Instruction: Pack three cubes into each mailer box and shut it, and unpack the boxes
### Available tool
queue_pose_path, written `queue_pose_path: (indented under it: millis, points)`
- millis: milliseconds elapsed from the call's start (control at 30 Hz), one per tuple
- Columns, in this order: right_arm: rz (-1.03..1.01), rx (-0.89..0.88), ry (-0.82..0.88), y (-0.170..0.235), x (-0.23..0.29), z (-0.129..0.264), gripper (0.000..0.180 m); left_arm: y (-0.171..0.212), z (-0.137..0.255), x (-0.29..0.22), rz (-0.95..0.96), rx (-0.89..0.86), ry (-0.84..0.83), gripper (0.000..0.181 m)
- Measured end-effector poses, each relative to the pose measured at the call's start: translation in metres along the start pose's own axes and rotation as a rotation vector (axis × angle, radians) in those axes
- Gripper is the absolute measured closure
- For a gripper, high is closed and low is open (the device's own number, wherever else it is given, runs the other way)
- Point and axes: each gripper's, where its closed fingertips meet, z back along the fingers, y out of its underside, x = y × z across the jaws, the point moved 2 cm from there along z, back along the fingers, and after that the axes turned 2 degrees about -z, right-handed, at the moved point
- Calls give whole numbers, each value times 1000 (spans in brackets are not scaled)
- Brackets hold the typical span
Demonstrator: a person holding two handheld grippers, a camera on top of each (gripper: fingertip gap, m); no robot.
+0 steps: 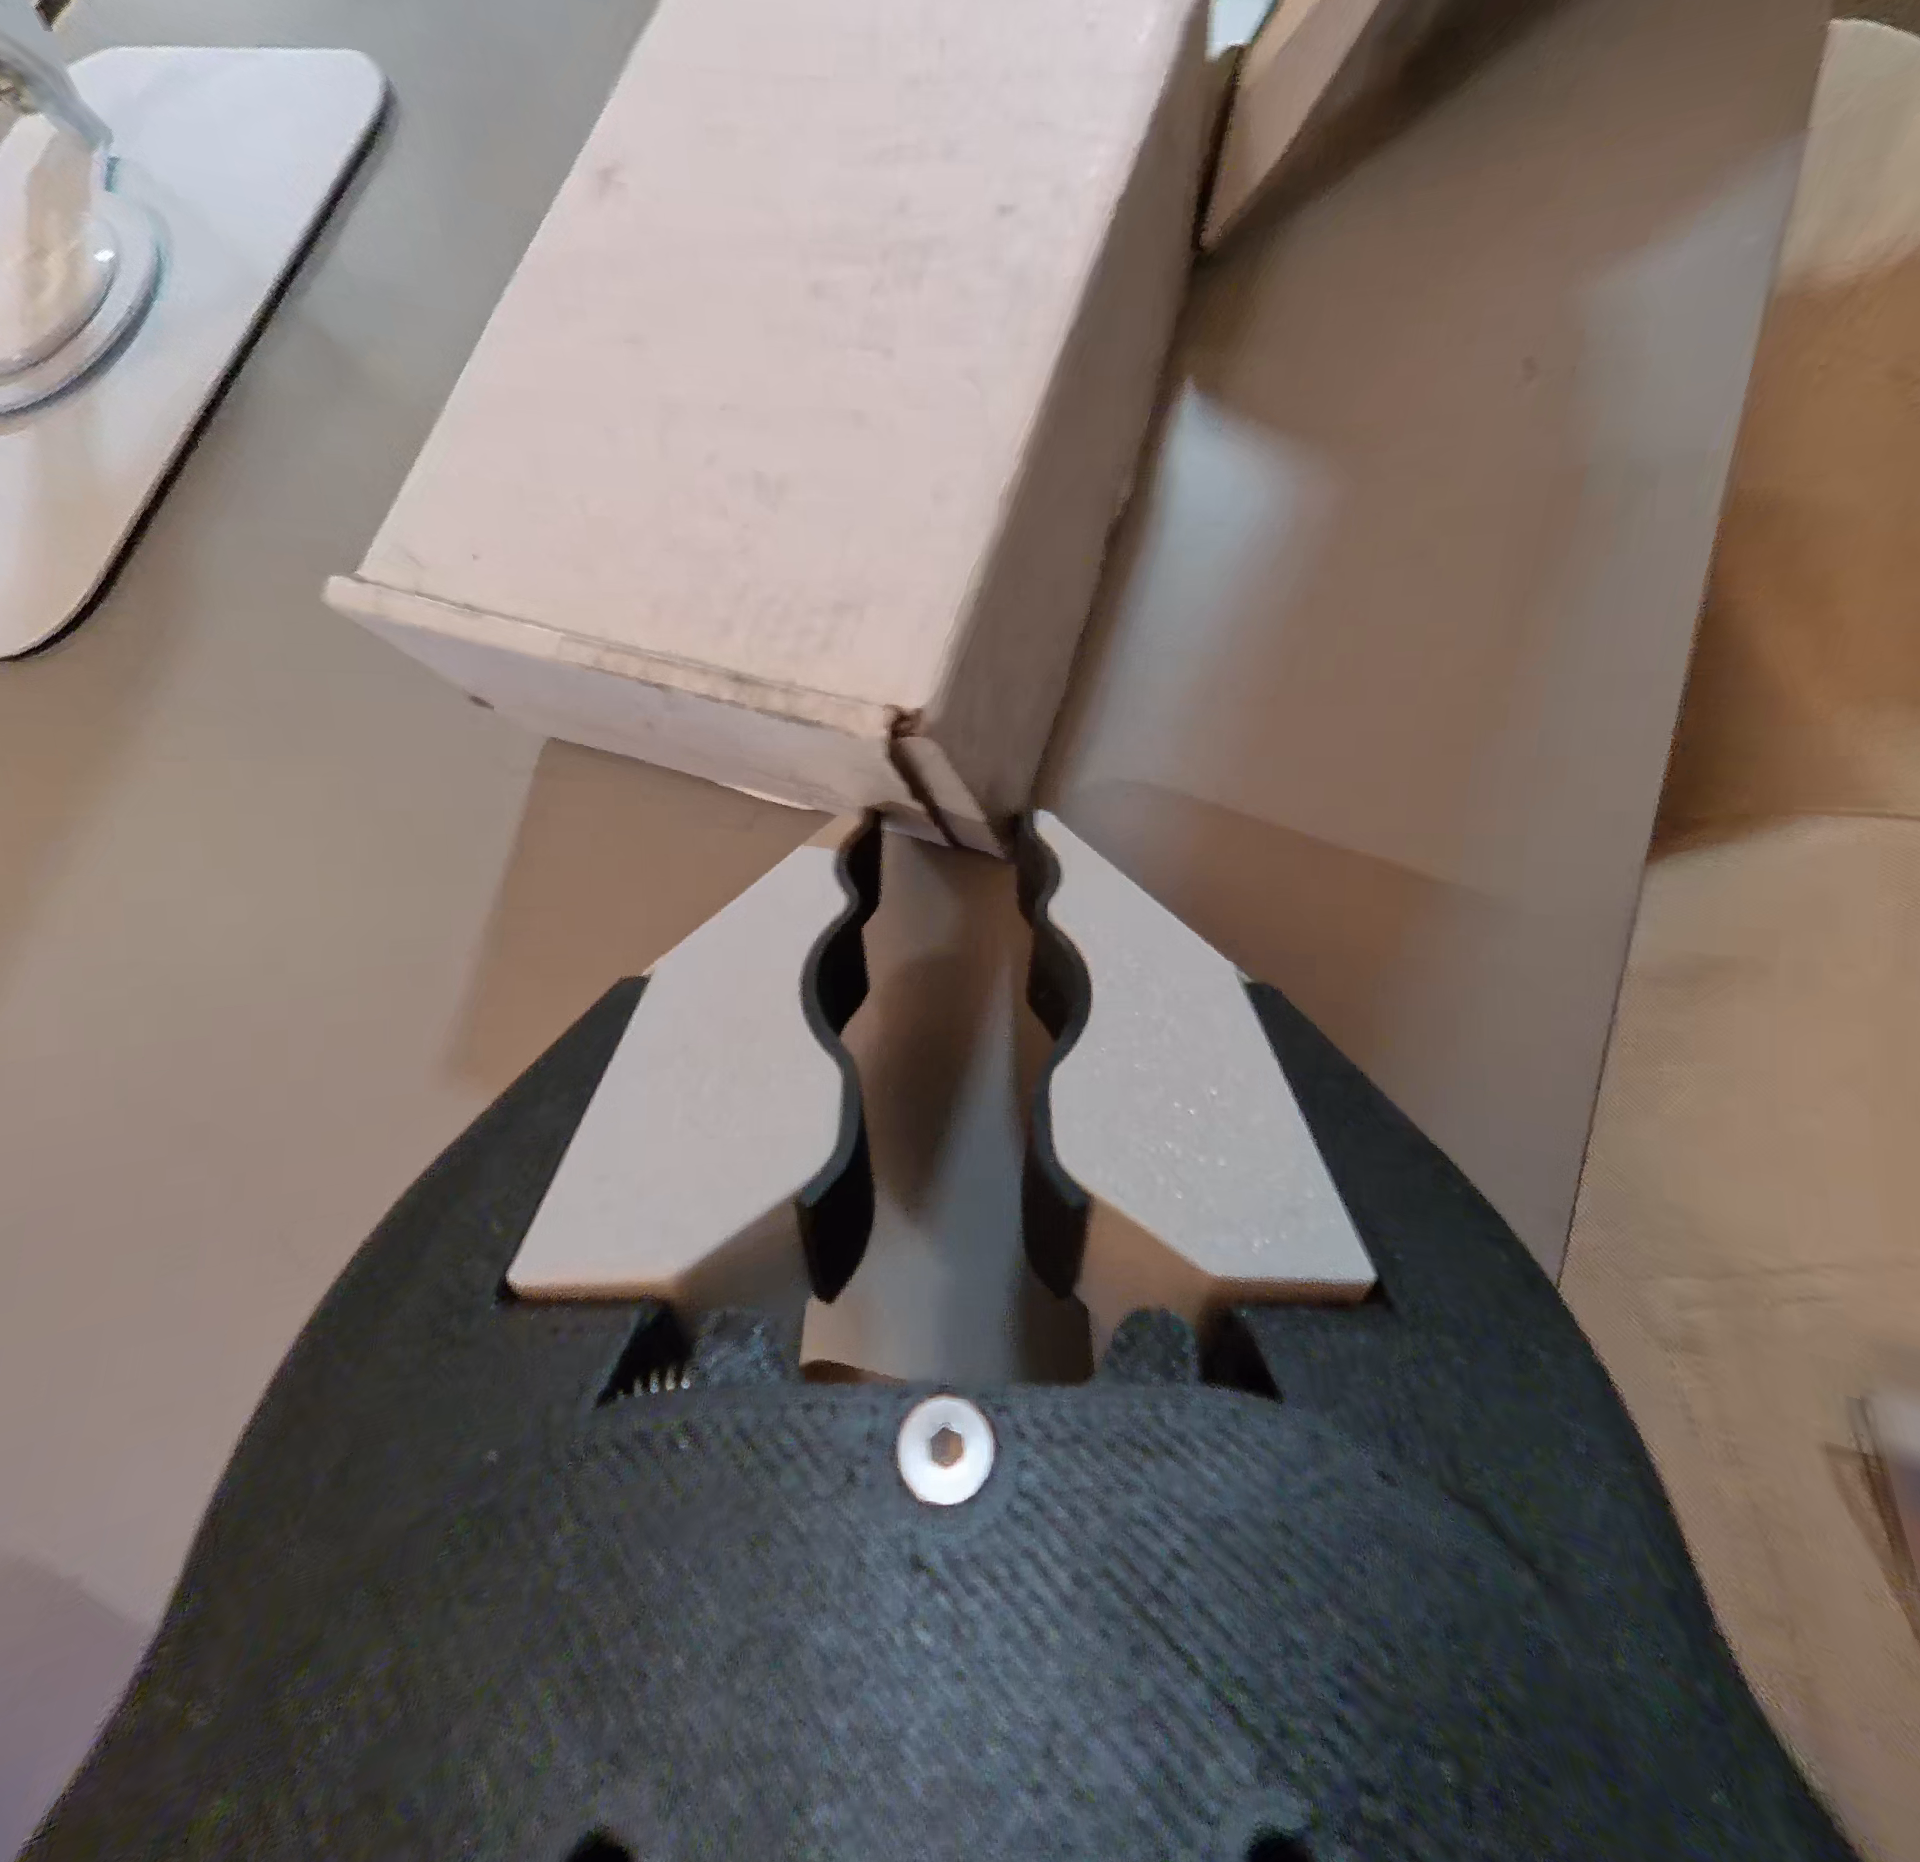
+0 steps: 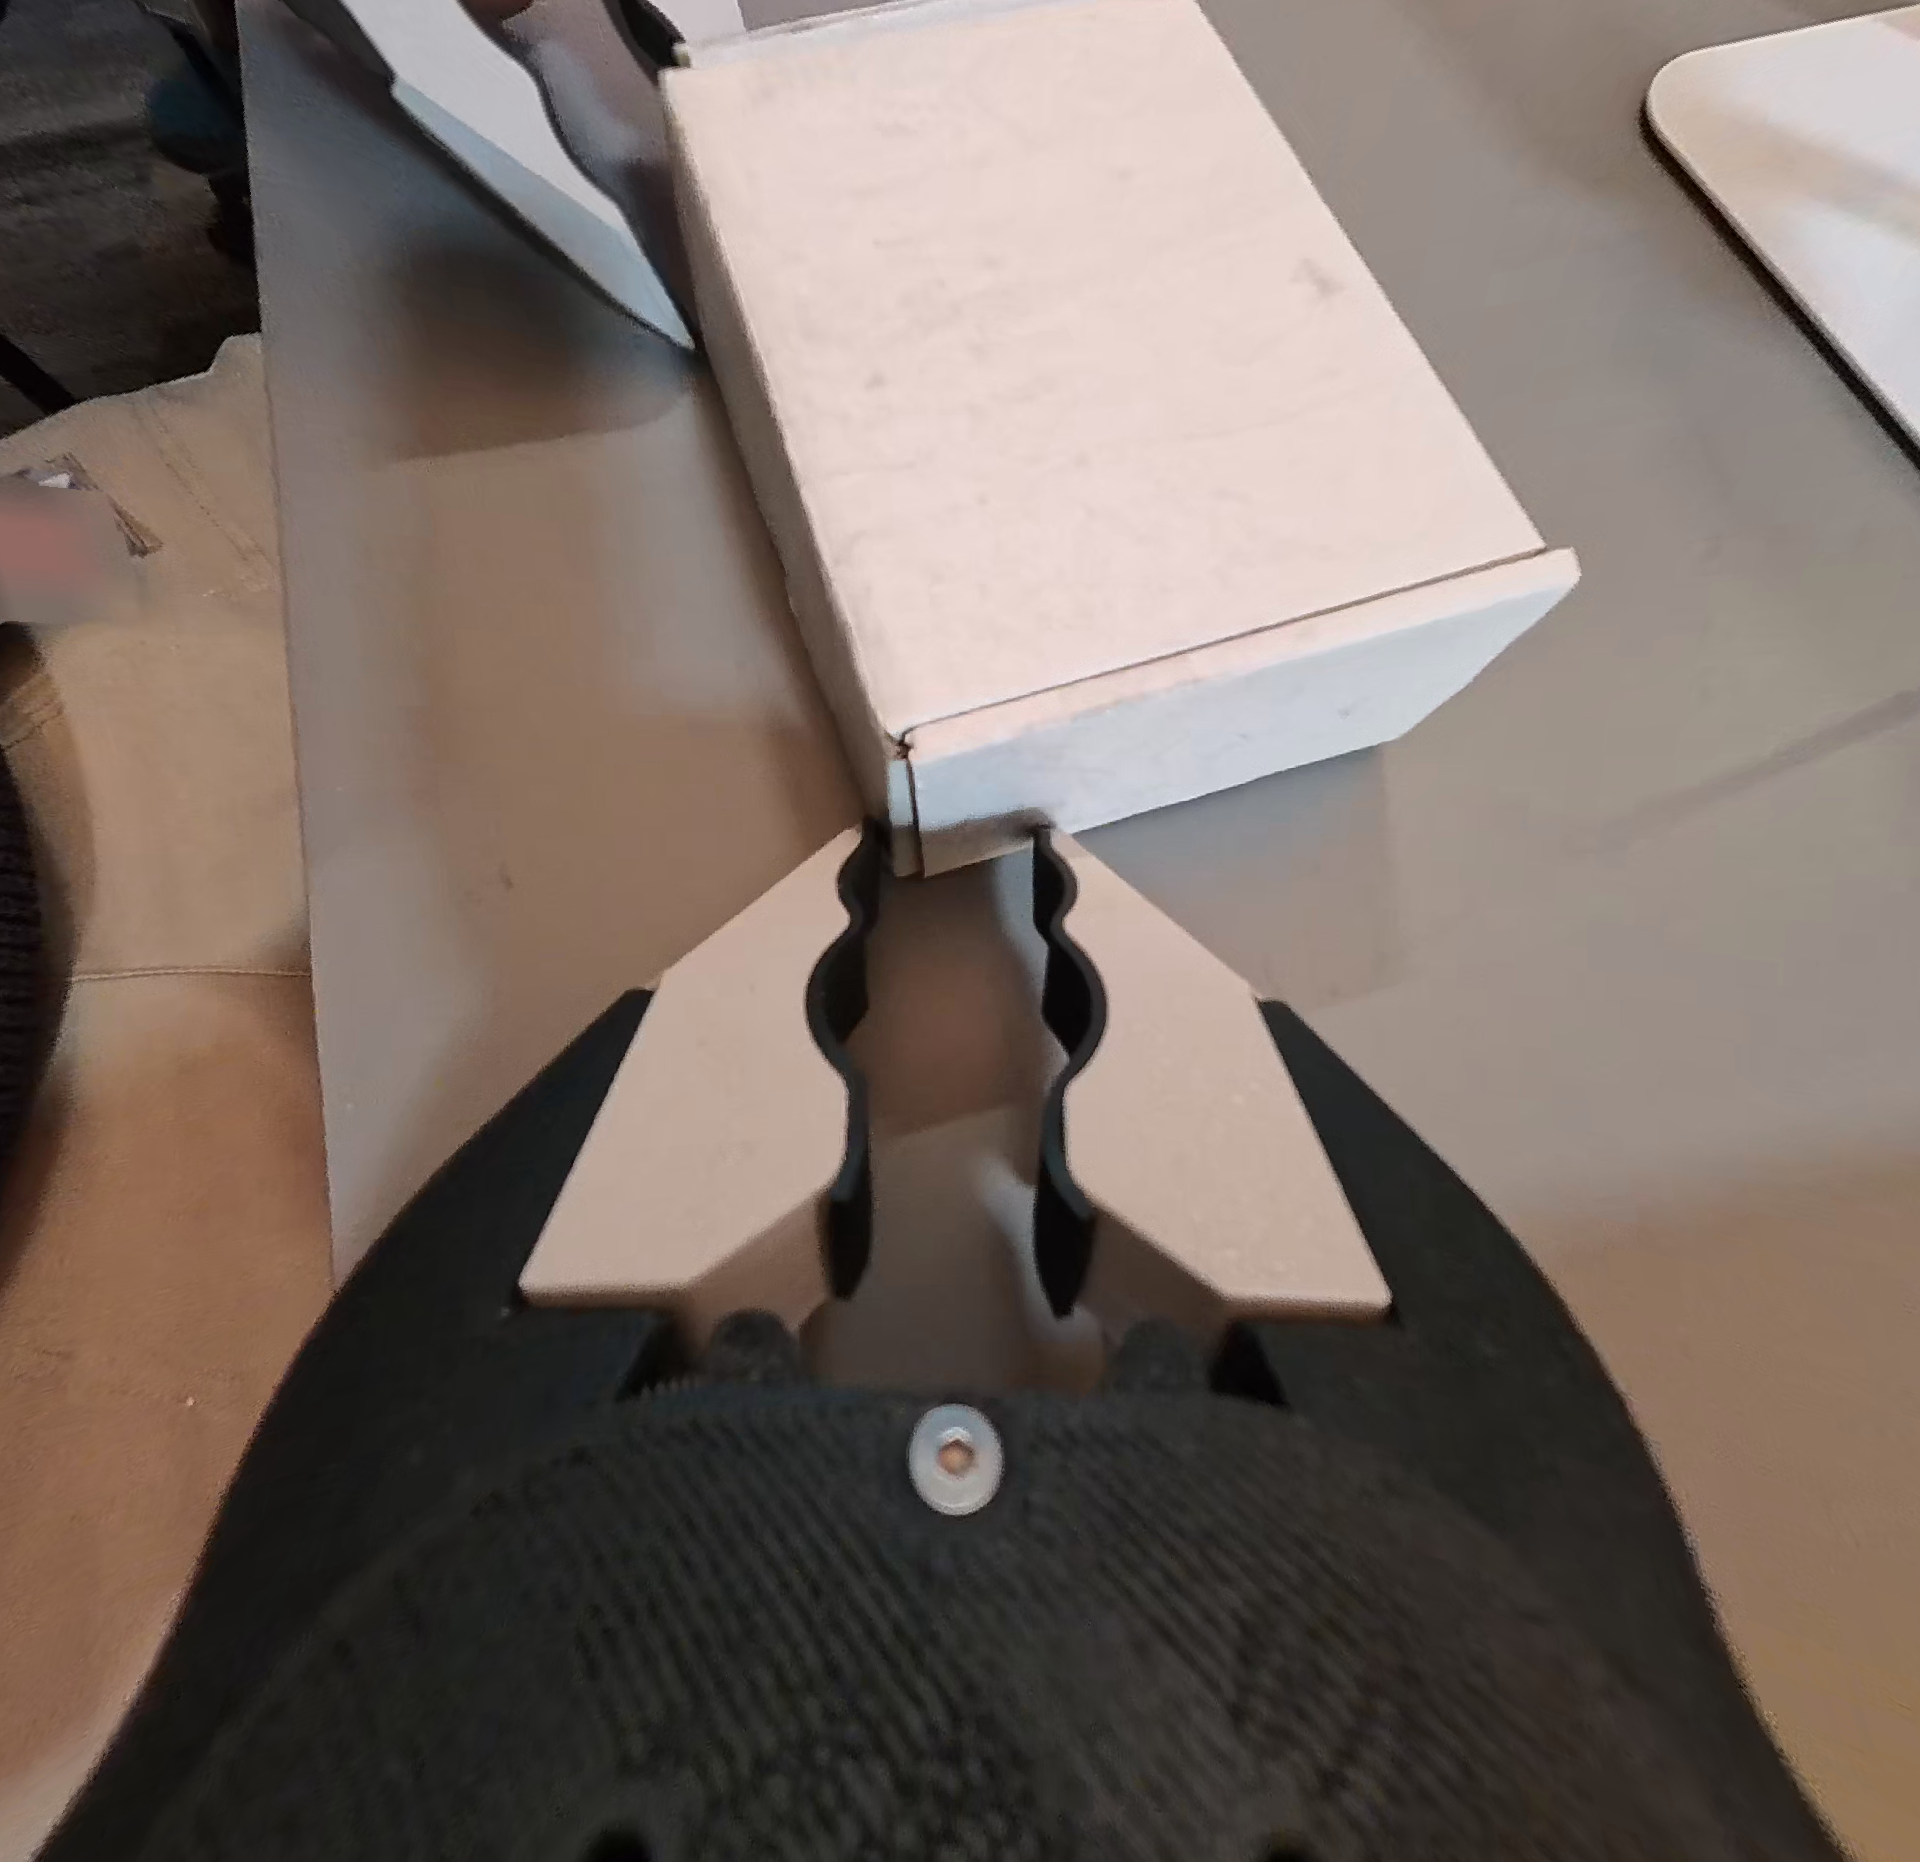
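The mailer box (image 1: 790, 358) is closed, its lid down, and it sits lifted between the two grippers, each one pinching a near bottom corner of it. In the left wrist view the left gripper (image 1: 948, 825) has its jaws narrow, with the box's lower corner, where a folded flap edge shows, caught between the fingertips. In the right wrist view the right gripper (image 2: 958, 838) is likewise narrow, clamped on the corner of the mailer box (image 2: 1081, 358) where the front panel meets the side.

The box is plain pale cardboard, scuffed with faint grey marks; no brand, label or readable writing shows on any face in either view. Its shadow falls on the grey-beige surface (image 1: 260, 877) beneath it, so it appears raised off that surface rather than resting flat.

In the right wrist view a second white box (image 2: 499, 150) lies beyond the held one, towards the far left edge of the surface, and the other gripper's dark fingers reach the far corner of the held box there. A flat white base with rounded corners (image 1: 177, 306) lies towards the far left of the surface in the left wrist view, with a clear rounded foot (image 1: 62, 254) standing on it. No cubes are visible.
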Motion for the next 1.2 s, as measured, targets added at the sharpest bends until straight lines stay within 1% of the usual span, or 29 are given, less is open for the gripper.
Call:
queue_pose_path:
  millis: [33,67,100,200,233,267,300,333,367,567,700,900,1000,1033,1100,1133,1167,1200]
  points:
    - [-8,-2,-2,0,-1,0,151,0,0,0,-4,2,-3,155]
    - [-10,0,-8,0,0,0,146,1,-1,0,-7,6,0,144]
    - [-8,3,-14,0,1,-1,143,0,-2,2,-1,5,-3,139]
    - [-5,-7,-17,-1,1,0,139,-2,-1,3,28,-12,19,138]
    - [-10,-9,-17,-1,0,1,137,-2,0,4,37,-16,29,139]
    - [-16,-7,-14,-1,-2,0,135,-2,-1,4,47,-14,33,146]
    - [-18,-5,-5,-1,-3,0,137,-2,-1,6,50,-10,33,154]
    - [-14,-3,11,-1,-5,0,142,-2,-2,6,40,-8,34,157]
    - [-4,-1,30,-1,-7,0,149,-1,-3,6,28,-6,33,156]
    - [6,6,15,1,-5,0,152,-2,-4,7,-4,-1,-2,160]
    - [2,10,17,1,-6,-1,155,-1,-5,8,-14,-1,4,162]
    - [-4,8,16,1,-7,0,154,-1,-4,7,-35,-3,14,161]
    - [15,11,13,4,-5,2,151,-2,0,-8,-79,-21,84,162]
    - [28,15,-15,6,0,4,151,-3,3,-19,-93,-32,143,163]
    - [15,39,-124,12,21,9,153,-4,14,-46,-112,-51,288,167]
    - [12,44,-134,15,26,11,155,-4,17,-55,-102,-44,319,168]
    - [24,48,-128,17,29,14,155,-2,19,-59,-90,-33,304,170]
    - [33,55,-115,19,31,16,152,1,21,-59,-91,-15,269,144]
